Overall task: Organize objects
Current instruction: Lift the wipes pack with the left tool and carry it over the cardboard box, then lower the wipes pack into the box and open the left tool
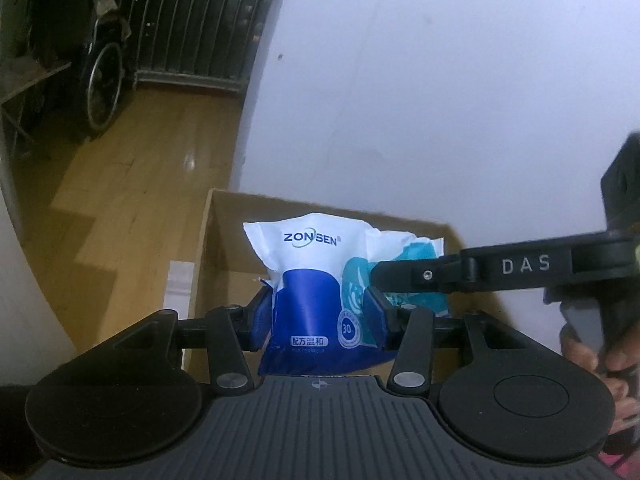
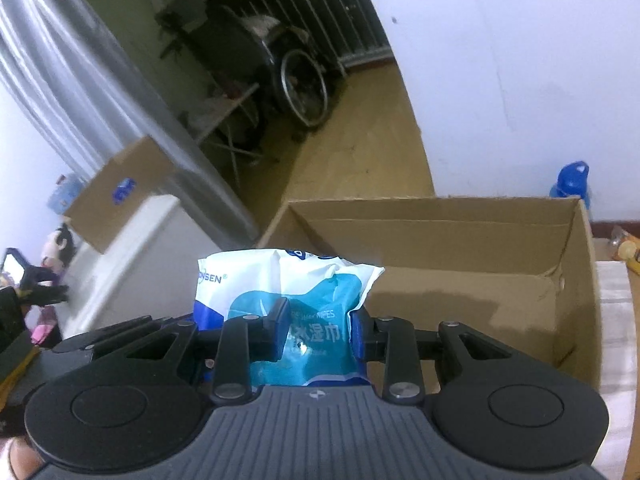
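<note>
Over the box: you've got both wipes packs hanging right above the open cardboard box (image 2: 460, 240).
Left gripper (image 1: 318, 312): clamped on the dark-blue Zonsen wet wipes pack (image 1: 308, 280), pads squeezing its sides.
Right gripper (image 2: 319, 330): pinched tight on the teal wet wipes pack (image 2: 308, 320).
Packs: side by side, touching.
Box: sits against the white wall (image 2: 520, 60), wood floor (image 1: 132, 152) to its left.
Background: blue bottle (image 2: 571, 178) behind the box, wheelchair (image 2: 296, 80) further back.
</note>
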`<state>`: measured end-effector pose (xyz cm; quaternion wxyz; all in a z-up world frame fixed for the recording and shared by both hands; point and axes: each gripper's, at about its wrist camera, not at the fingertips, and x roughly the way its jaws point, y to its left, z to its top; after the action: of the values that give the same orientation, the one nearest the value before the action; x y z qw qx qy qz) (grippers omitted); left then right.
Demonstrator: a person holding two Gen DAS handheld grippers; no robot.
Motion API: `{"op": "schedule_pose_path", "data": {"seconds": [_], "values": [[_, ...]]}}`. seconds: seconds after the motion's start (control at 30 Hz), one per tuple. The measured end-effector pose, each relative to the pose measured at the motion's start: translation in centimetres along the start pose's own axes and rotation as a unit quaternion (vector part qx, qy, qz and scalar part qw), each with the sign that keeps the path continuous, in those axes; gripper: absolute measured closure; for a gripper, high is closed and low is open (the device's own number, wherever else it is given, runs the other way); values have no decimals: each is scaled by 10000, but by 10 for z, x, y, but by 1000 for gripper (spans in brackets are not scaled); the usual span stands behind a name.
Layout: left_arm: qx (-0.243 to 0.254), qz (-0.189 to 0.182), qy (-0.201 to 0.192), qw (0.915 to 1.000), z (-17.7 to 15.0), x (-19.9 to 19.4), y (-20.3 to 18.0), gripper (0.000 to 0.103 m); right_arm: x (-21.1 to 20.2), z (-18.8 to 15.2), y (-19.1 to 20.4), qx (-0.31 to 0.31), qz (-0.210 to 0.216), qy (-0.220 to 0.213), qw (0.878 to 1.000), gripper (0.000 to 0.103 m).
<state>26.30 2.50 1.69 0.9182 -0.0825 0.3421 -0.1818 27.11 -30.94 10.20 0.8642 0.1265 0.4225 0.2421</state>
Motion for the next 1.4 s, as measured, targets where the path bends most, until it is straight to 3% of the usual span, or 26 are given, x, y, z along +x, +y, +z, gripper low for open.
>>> {"op": "schedule_pose_path", "data": {"seconds": [0.23, 0.37, 0.43, 0.63, 0.77, 0.9, 1.03, 1.07, 1.17, 1.2, 1.3, 1.33, 1.4], "values": [[24, 187, 321, 9993, 18, 44, 15, 56, 53, 16, -23, 337, -149, 395, 9985, 69], [491, 737, 359, 9954, 28, 70, 4, 53, 77, 24, -36, 651, -260, 456, 9965, 68], [398, 874, 475, 9942, 33, 85, 8, 52, 88, 26, -43, 794, -301, 478, 9952, 68], [1019, 1281, 833, 9830, 43, 103, 7, 51, 114, 28, -75, 1501, -280, 717, 9857, 68], [1275, 1311, 961, 9784, 40, 101, 0, 51, 123, 25, -83, 1565, -490, 793, 9833, 66], [1812, 1063, 1034, 9722, 35, 93, -11, 51, 115, 17, -85, 1459, -445, 782, 9852, 66], [2596, 647, 1581, 9505, 33, 98, -26, 51, 110, 20, -86, 1316, -482, 761, 9872, 70], [2805, 588, 1785, 9413, 31, 103, -32, 53, 113, 22, -87, 1277, -532, 777, 9873, 77], [3438, 502, 2073, 9145, 17, 107, -60, 60, 124, 27, -91, 1392, -456, 862, 9855, 82], [3661, 525, 2172, 9034, 13, 111, -64, 73, 129, 25, -94, 1527, -406, 901, 9833, 82], [4734, 713, 2385, 8450, -11, 124, -72, 87, 138, 22, -94, 1719, -170, 1024, 9796, 82], [4906, 799, 2393, 8341, -16, 126, -71, 88, 139, 22, -91, 1647, -170, 1026, 9808, 82], [4693, 788, 2393, 8463, -14, 126, -66, 88, 140, 20, -85, 1443, -255, 985, 9843, 82]]}}
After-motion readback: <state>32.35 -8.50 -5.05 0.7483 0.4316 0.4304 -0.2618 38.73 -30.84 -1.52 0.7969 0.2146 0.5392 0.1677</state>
